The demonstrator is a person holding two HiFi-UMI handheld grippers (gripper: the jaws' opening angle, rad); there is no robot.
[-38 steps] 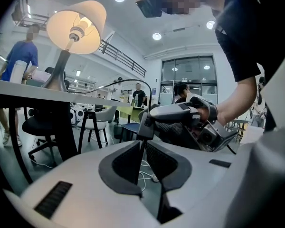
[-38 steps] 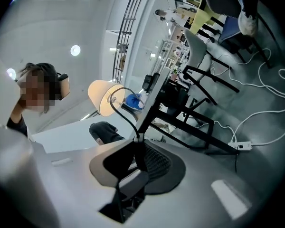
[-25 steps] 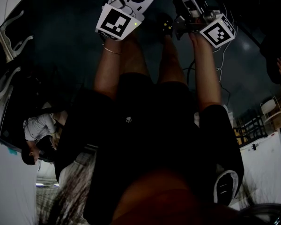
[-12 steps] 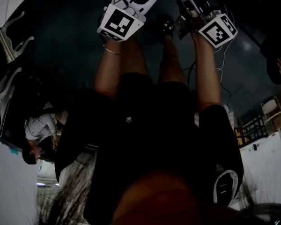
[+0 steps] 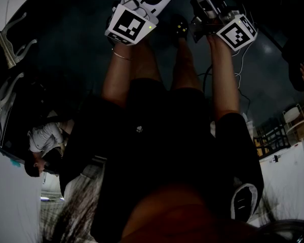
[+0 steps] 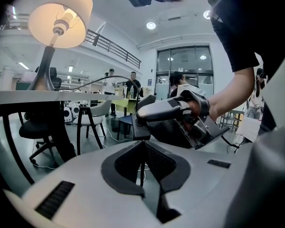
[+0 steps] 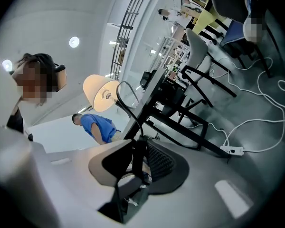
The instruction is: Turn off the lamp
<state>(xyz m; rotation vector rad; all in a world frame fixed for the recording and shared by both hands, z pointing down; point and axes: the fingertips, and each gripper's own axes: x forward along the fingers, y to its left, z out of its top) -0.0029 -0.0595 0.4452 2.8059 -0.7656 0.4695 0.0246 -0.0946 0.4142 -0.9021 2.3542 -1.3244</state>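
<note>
right tongs [image 7: 137,147] have just been opening around the cord switch [image 7: 138,161].

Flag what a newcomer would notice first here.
The lit table lamp glows at the upper left of the left gripper view, standing on a white tabletop. Lower, at centre, the left hand-held gripper pinches the lamp's black cord, while the right hand-held gripper, whose jaws have just been opening, has the cord's inline switch between them.
</note>
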